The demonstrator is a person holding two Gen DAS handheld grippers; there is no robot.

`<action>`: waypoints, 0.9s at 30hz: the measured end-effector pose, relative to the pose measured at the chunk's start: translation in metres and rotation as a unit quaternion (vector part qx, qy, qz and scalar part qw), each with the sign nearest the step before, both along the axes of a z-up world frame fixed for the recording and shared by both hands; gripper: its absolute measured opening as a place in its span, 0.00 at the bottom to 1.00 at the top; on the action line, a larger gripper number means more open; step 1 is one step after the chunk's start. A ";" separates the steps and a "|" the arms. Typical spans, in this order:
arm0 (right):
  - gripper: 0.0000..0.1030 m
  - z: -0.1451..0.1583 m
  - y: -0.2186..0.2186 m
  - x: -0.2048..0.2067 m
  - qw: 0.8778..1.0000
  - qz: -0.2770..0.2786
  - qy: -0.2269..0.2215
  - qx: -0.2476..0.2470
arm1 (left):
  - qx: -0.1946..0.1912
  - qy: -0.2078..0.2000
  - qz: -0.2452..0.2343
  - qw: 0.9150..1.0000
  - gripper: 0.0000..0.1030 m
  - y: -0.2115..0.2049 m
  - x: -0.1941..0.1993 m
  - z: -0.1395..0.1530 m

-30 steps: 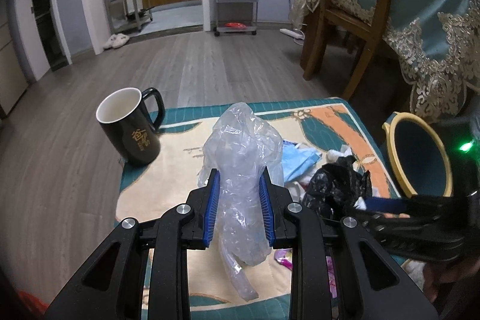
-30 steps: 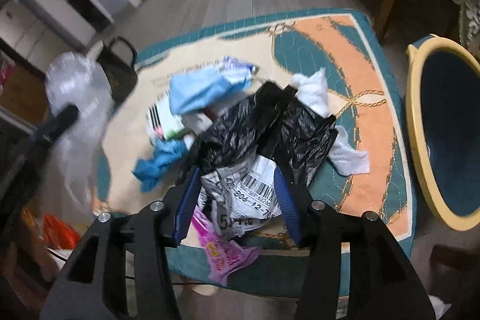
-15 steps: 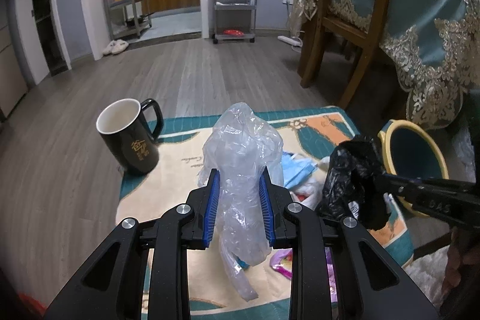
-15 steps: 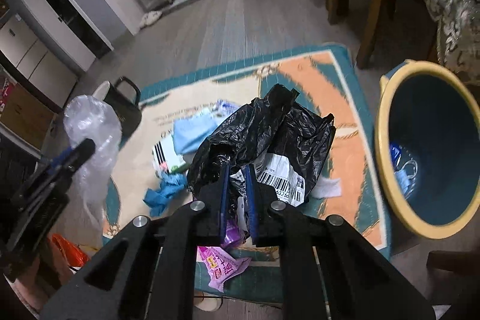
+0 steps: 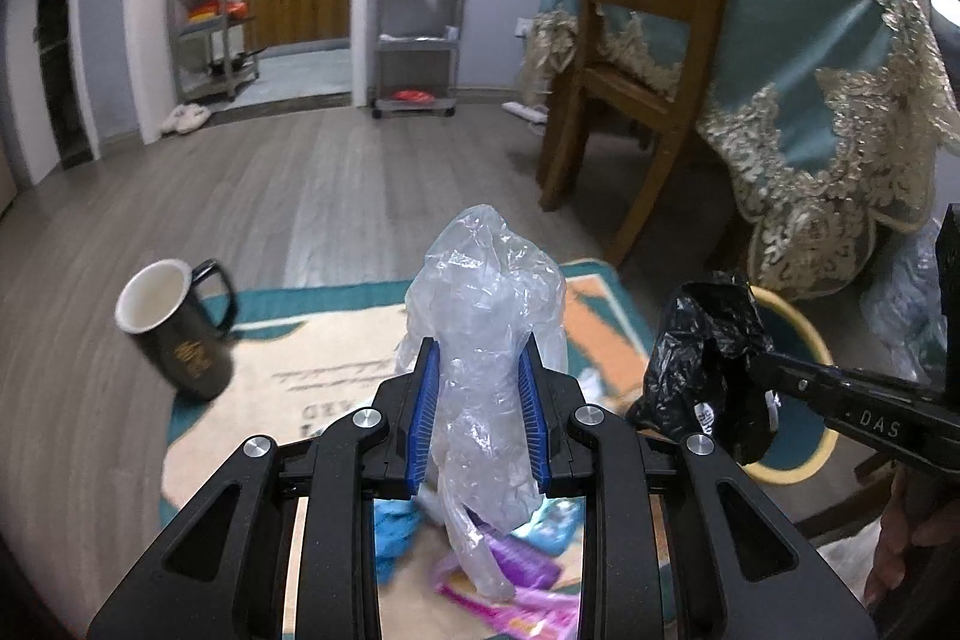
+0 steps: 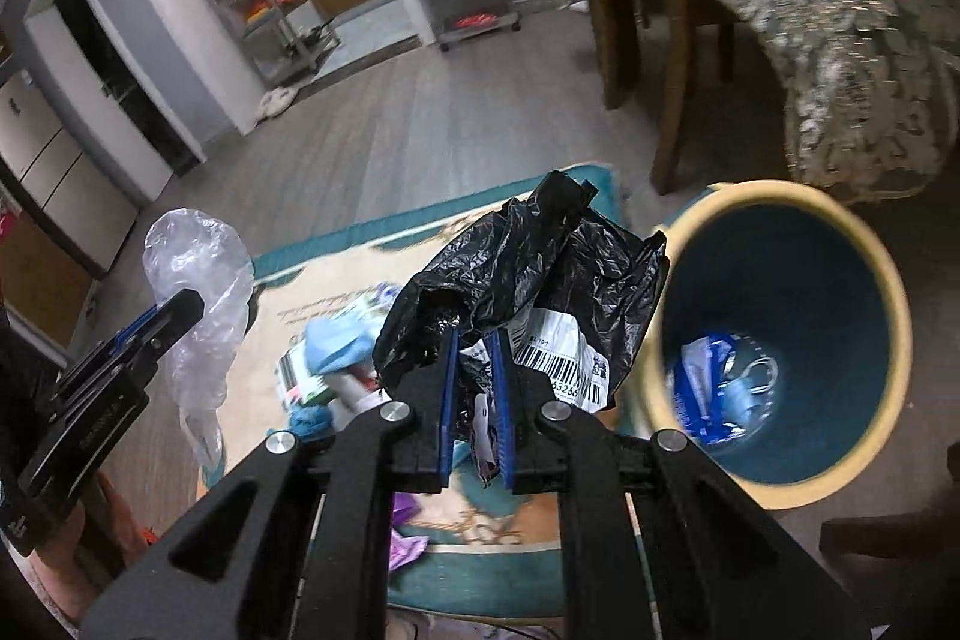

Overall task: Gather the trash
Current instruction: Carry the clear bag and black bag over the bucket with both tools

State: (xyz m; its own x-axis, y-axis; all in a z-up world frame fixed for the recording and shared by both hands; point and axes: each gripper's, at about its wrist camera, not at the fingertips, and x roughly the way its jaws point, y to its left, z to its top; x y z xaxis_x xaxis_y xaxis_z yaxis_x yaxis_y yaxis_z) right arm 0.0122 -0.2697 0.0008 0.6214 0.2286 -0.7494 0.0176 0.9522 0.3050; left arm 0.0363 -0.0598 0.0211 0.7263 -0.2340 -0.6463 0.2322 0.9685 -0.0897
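Two grippers, one bag each: left gripper [image 5: 477, 415] clamps a clear plastic bag [image 5: 489, 340], right gripper [image 6: 476, 397] pinches a black trash bag [image 6: 528, 268] beside one bin [image 6: 864, 244].

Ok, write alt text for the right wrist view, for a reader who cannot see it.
The right tool is shut on a crumpled black plastic bag with a barcode label, held up beside an open blue bin with a yellow rim that already holds scraps. At left, the left tool grips a clear plastic bag above a patterned mat strewn with litter.
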 end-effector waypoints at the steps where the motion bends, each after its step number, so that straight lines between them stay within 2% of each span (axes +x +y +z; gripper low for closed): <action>1: 0.10 0.003 -0.007 -0.002 1.000 -0.007 -0.005 -0.003 | -0.001 -0.002 -0.005 1.000 0.27 -0.007 0.001 0.002; 7: 0.10 0.011 -0.043 -0.011 0.999 -0.040 -0.022 -0.019 | -0.006 -0.007 -0.036 0.999 0.27 -0.043 0.004 0.006; 16: 0.10 0.008 -0.091 -0.022 0.996 -0.086 -0.018 -0.020 | 0.006 -0.011 -0.083 0.996 0.27 -0.098 0.004 0.005; 21: 0.10 0.029 -0.109 -0.023 0.994 -0.082 -0.038 -0.058 | 0.008 -0.010 -0.108 0.994 0.27 -0.121 0.004 0.001; 27: 0.10 0.054 -0.138 -0.014 0.991 -0.053 -0.055 -0.111 | 0.005 -0.001 -0.142 0.990 0.27 -0.147 0.012 0.000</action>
State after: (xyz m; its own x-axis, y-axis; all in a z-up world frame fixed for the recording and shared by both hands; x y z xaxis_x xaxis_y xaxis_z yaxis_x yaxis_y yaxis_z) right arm -0.0021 -0.4080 0.0548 0.7138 -0.0051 -0.7003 0.0986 0.9908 0.0932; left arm 0.0485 -0.2069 0.0209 0.6334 -0.4231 -0.6479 0.4953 0.8650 -0.0807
